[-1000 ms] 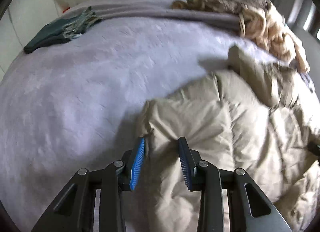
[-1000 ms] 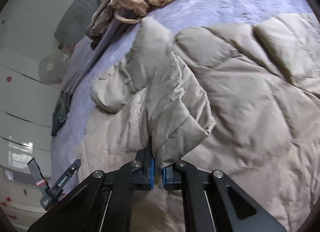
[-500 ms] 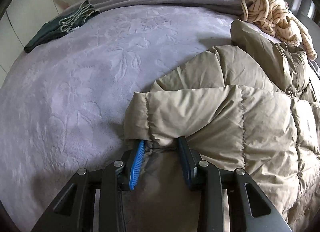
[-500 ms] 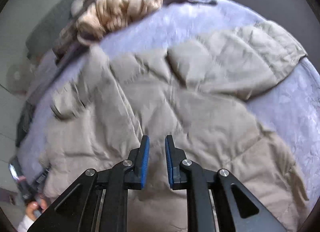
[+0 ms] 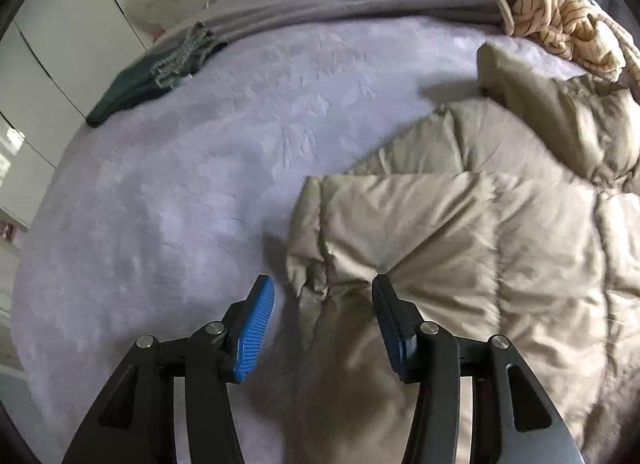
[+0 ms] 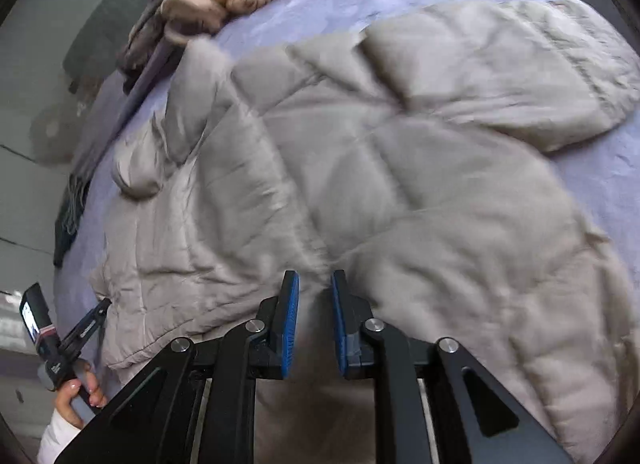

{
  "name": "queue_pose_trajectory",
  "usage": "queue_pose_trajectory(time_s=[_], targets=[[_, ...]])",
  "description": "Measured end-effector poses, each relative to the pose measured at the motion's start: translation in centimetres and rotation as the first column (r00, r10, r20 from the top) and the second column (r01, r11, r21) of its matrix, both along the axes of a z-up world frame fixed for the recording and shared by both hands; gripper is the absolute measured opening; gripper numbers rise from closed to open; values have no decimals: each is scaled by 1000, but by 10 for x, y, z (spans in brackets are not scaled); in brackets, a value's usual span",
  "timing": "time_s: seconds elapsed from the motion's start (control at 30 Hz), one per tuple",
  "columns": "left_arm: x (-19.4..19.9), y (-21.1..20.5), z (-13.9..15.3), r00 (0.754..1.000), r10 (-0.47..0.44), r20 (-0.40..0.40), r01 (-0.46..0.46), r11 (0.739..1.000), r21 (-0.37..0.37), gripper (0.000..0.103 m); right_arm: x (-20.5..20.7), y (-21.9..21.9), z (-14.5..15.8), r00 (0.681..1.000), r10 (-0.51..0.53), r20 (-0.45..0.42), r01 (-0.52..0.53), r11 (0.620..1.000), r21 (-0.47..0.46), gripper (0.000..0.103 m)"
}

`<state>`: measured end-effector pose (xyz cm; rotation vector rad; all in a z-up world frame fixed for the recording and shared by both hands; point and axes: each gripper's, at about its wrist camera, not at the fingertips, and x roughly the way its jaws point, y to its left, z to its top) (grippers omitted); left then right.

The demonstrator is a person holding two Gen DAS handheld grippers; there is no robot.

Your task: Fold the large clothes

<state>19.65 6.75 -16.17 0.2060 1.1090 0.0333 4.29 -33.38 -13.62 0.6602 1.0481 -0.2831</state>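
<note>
Beige jacket (image 6: pixel 400 183), blurred, edges cropped

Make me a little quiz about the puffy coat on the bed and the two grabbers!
1. True or false: the left gripper has its jaws clamped tight on the puffy coat.
2. Which thing lies at the far left edge of the bed cover? A) the dark green folded garment B) the striped cream blanket C) a pair of shoes
3. Fill in the word: between the jaws of the right gripper there is a narrow ____, with the coat lying beyond them.

Key
1. False: the jaws have just been opening, and the coat's corner lies loose between them.
2. A
3. gap
</note>
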Motion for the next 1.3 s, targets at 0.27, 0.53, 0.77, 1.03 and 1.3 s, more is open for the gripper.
queue_pose_trajectory(time_s=[0.27,0.53,0.77,1.03,1.3], targets=[[-49,-72,38,990,-126,-69,123,991,-58,53,-48,-62,8,998,-50,32,44,986,162,52],[-102,-192,37,936,-318,-153,291,941,-175,53,-83,-123,14,989,-140,56,126,971,204,82],[-117,-242,43,928,-347,-132,321,929,-184,103,-111,-180,12,977,-208,55,192,958,211,97],[-115,-270,36,935,-313,-167,285,943,-174,103,-128,-244,-8,936,-342,83,305,906,292,103],[-114,-289,31,924,-324,-205,273,931,-242,103,-129,-304,-19,881,-453,138,375,846,379,103]])
